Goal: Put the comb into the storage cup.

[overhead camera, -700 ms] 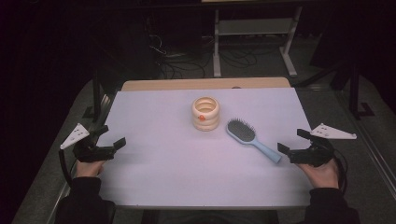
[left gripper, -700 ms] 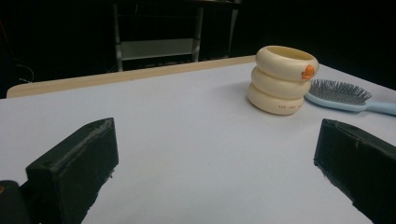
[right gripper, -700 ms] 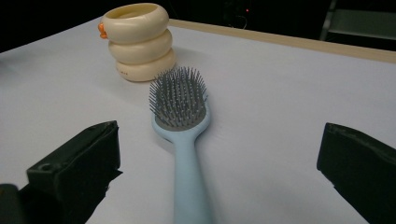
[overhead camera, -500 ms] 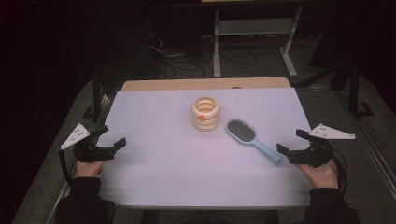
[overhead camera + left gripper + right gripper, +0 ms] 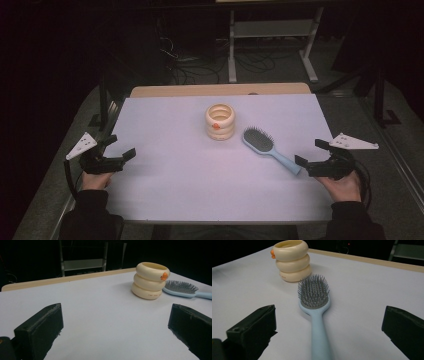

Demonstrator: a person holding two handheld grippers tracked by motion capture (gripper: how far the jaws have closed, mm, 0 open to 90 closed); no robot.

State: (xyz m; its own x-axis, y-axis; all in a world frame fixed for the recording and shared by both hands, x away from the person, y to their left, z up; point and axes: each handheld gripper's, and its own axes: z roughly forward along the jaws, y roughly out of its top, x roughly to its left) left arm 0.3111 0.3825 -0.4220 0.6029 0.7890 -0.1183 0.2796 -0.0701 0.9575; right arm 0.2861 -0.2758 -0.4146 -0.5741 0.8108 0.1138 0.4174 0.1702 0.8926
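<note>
A cream ringed cup [image 5: 220, 121] with an orange mark stands upright near the middle of the pale table [image 5: 170, 175]. Just right of it lies a light blue hairbrush [image 5: 268, 149], bristles up, handle toward the right front. My right gripper [image 5: 313, 153] is open at the right edge, its jaws on either side of the handle's end without touching it. In the right gripper view the hairbrush [image 5: 315, 312] runs up between the jaws toward the cup [image 5: 291, 260]. My left gripper [image 5: 120, 147] is open at the left edge, empty; its view has the cup [image 5: 150, 280] and brush [image 5: 183, 288] far off.
A wooden strip [image 5: 220, 90] borders the table's far edge. Beyond it, on a dark floor, stand a metal shelf frame [image 5: 272, 35] and loose cables [image 5: 200, 65]. Bare tabletop lies between the two grippers.
My right gripper has shifted slightly left toward the end of the brush handle. The left gripper, cup and brush have stayed put.
</note>
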